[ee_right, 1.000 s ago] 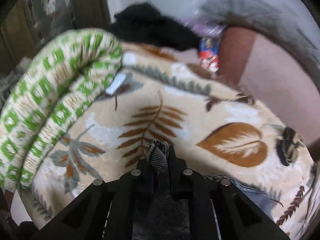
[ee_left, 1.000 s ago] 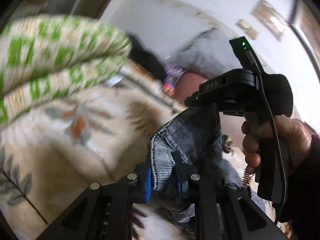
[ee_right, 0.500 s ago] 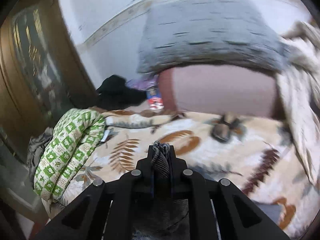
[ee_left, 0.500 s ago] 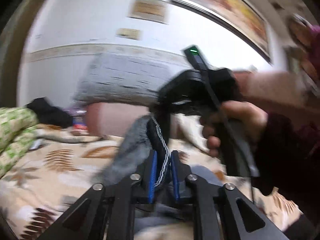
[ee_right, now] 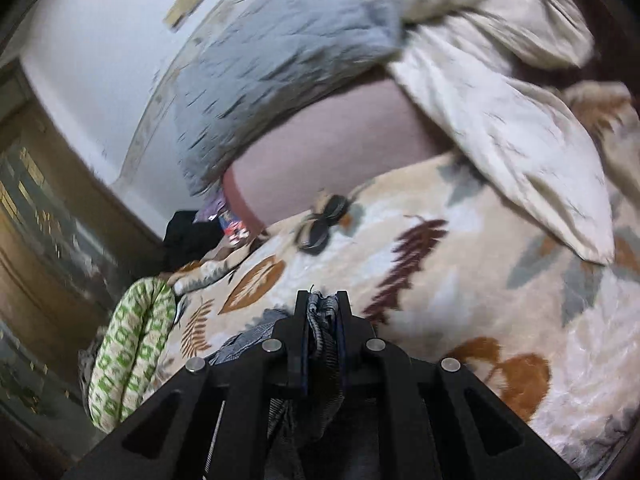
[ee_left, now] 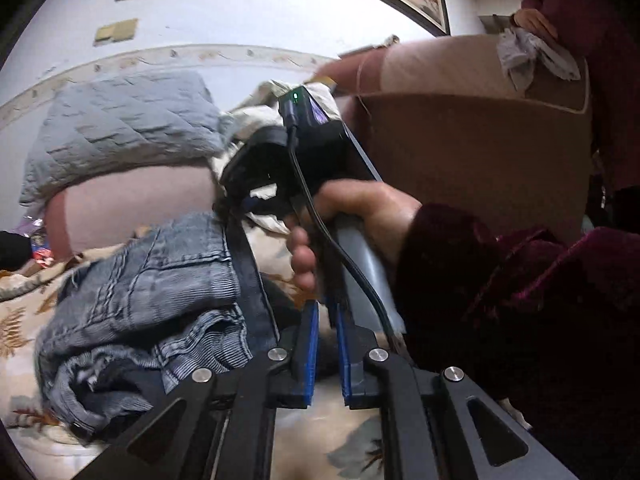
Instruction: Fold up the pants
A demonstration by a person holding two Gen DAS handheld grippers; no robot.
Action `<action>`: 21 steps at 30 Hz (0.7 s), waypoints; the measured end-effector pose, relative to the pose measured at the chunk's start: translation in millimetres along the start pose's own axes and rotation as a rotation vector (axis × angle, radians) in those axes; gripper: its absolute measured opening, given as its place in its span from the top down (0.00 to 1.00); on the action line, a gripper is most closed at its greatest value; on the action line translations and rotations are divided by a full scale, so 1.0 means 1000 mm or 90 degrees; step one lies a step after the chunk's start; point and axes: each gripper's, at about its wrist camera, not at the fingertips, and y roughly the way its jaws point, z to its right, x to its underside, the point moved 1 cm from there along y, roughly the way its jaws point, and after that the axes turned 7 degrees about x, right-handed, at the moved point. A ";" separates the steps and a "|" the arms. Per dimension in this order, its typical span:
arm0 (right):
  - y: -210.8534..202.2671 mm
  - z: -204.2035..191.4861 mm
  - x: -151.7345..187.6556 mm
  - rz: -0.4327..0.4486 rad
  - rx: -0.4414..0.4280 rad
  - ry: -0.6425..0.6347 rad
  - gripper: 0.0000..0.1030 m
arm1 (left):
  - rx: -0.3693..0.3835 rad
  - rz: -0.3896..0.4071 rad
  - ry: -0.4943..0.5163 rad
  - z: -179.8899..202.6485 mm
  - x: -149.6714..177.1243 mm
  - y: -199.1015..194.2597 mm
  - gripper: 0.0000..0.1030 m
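Note:
The blue denim pants (ee_left: 160,292) lie bunched on the leaf-print blanket (ee_left: 24,312) at the left of the left wrist view. My left gripper (ee_left: 326,336) has its blue pads slightly apart with no denim between them. My right gripper (ee_right: 322,312) is shut on a fold of the pants (ee_right: 320,320), which hang down under it. The right tool and the hand holding it (ee_left: 320,184) show ahead of the left gripper, just right of the denim pile.
A grey quilted pillow (ee_right: 280,60) and a cream pillow (ee_right: 500,100) lie at the head of the bed. A green-patterned rolled blanket (ee_right: 132,352) sits at the left edge. A brown headboard (ee_left: 480,168) and a seated person (ee_left: 580,20) are at right. A wooden wardrobe (ee_right: 40,240) stands left.
The left gripper has let go of the denim, which now lies in a pile to its left. Both views have swung up and to the right toward the pillows. The right gripper keeps its hold.

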 end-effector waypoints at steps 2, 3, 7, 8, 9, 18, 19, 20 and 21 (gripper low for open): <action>-0.005 0.012 -0.007 0.017 0.001 0.013 0.89 | 0.009 -0.004 0.003 0.004 -0.002 0.007 0.91; -0.007 0.017 -0.008 0.024 0.005 0.018 0.89 | 0.017 -0.007 0.005 0.007 -0.003 0.011 0.91; -0.009 0.046 -0.009 0.031 0.030 0.067 0.98 | 0.058 -0.017 0.012 0.013 -0.002 0.011 0.90; -0.009 0.052 -0.008 0.021 0.021 0.080 0.98 | 0.072 -0.019 0.017 0.015 -0.002 0.007 0.90; -0.009 0.053 -0.006 0.010 0.019 0.085 0.95 | 0.082 -0.019 0.024 0.016 -0.003 0.001 0.90; -0.055 0.016 0.043 -0.079 -0.068 0.101 0.72 | 0.000 0.044 0.086 -0.026 -0.018 -0.091 0.89; -0.060 0.012 0.052 -0.086 -0.074 0.104 0.66 | -0.030 0.052 0.085 -0.041 -0.020 -0.099 0.89; -0.068 0.005 0.066 -0.096 -0.084 0.105 0.55 | -0.059 0.063 0.079 -0.058 -0.023 -0.107 0.89; -0.073 0.002 0.074 -0.100 -0.090 0.106 0.52 | -0.082 0.075 0.071 -0.076 -0.026 -0.115 0.89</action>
